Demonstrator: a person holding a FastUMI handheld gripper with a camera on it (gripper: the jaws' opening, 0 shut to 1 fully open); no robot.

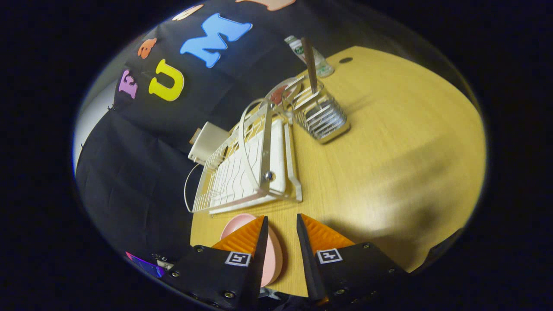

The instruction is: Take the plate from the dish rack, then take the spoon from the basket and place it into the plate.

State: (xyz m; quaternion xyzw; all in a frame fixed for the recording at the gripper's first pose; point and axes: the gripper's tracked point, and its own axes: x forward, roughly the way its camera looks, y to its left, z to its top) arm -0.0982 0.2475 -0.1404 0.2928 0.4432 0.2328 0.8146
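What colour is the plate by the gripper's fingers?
Pale pink, clearest in the gripper view: the plate.

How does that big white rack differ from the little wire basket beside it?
The dish rack is white, wide and low, with nothing standing in it; the basket is bare metal, small and tall, holding an upright spoon. Both are wire and sit on the table. The gripper is open.

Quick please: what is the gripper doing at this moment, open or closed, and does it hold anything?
Gripper: open, holding nothing; the pink plate lies on the table under its left finger, not gripped.
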